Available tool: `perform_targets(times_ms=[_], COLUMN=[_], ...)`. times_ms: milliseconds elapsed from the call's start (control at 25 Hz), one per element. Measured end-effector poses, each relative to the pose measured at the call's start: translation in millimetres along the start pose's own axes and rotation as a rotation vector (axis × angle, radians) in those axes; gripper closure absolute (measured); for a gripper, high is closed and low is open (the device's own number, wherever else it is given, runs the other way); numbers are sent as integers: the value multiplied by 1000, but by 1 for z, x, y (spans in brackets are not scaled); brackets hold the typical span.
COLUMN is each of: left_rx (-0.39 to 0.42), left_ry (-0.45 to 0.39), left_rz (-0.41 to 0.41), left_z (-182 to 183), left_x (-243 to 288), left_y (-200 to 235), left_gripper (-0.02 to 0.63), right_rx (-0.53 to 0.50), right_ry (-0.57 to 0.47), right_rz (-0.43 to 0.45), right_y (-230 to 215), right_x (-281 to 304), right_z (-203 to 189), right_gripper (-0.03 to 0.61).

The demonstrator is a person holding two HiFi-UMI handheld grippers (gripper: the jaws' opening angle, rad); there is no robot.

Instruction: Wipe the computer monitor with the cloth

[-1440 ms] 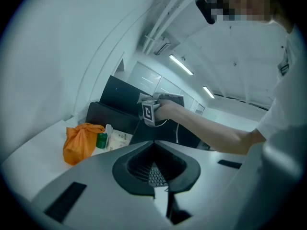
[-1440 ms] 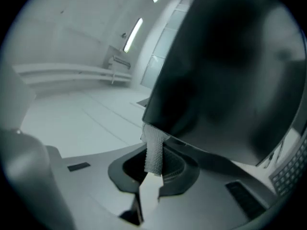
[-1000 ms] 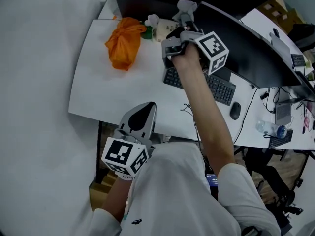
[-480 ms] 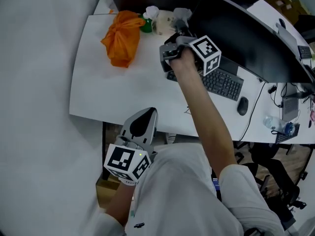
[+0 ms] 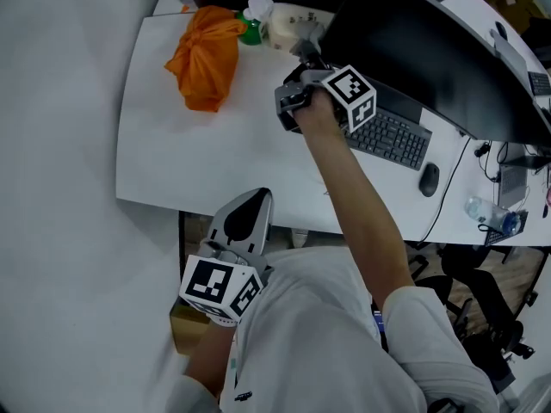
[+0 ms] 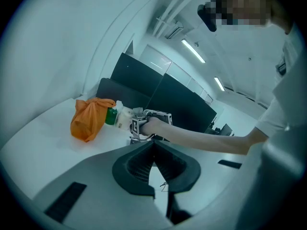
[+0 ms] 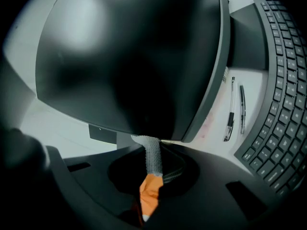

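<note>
The dark monitor (image 5: 430,50) stands at the back of the white desk (image 5: 198,153). My right gripper (image 5: 299,58) is at the screen's lower left corner, shut on a grey mesh cloth with an orange part (image 7: 152,162). In the right gripper view the cloth's grey end touches the bottom edge of the monitor (image 7: 129,56), pinched in the right gripper (image 7: 151,169). My left gripper (image 5: 256,198) hangs low at the desk's front edge, shut, with nothing in it. The left gripper view shows that left gripper (image 6: 153,145) with its jaws closed together, and the right gripper (image 6: 144,126) far ahead by the monitor (image 6: 182,104).
An orange tied bag (image 5: 205,54) lies at the desk's back left, next to a green-capped bottle (image 5: 252,24) and a white bottle (image 5: 280,26). A keyboard (image 5: 392,140), a mouse (image 5: 429,179) and two pens (image 7: 231,114) lie under the screen. A water bottle (image 5: 486,213) lies at the right.
The head view has shifted a little. The right gripper stays at the monitor's lower left corner with the cloth, drifting slightly left. The left gripper has hardly moved.
</note>
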State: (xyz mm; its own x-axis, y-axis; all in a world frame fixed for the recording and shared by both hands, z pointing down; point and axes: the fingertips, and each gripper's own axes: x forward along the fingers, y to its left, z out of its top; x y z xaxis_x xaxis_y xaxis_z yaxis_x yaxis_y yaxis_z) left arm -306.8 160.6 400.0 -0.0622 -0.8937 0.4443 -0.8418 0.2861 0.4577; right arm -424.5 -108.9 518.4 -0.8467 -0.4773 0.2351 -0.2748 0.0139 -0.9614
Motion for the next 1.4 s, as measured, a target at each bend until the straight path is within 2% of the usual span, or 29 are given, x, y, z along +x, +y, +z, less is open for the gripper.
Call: perform_targets(times_ms=[320, 640, 840, 1080, 1400], left_rx=[-13, -11, 0, 13, 49], left_ry=[23, 44, 49, 71, 95], left_rz=[16, 21, 15, -1, -44], left_z=[-9, -16, -14, -20, -25], left_x=[7, 13, 19, 30, 51], left_y=[-1, -11, -19, -32, -72], left_gripper=[594, 595, 595, 594, 595], right_rx=[-42, -178, -240, -323, -275], right_ry=[45, 120, 95, 70, 26], right_rz=[-74, -185, -204, -168, -163], right_y=[-41, -69, -77, -86, -104], right_x=[6, 1, -12, -34, -59], right_z=[-7, -8, 8, 41, 81], right_gripper=[551, 552, 552, 552, 552])
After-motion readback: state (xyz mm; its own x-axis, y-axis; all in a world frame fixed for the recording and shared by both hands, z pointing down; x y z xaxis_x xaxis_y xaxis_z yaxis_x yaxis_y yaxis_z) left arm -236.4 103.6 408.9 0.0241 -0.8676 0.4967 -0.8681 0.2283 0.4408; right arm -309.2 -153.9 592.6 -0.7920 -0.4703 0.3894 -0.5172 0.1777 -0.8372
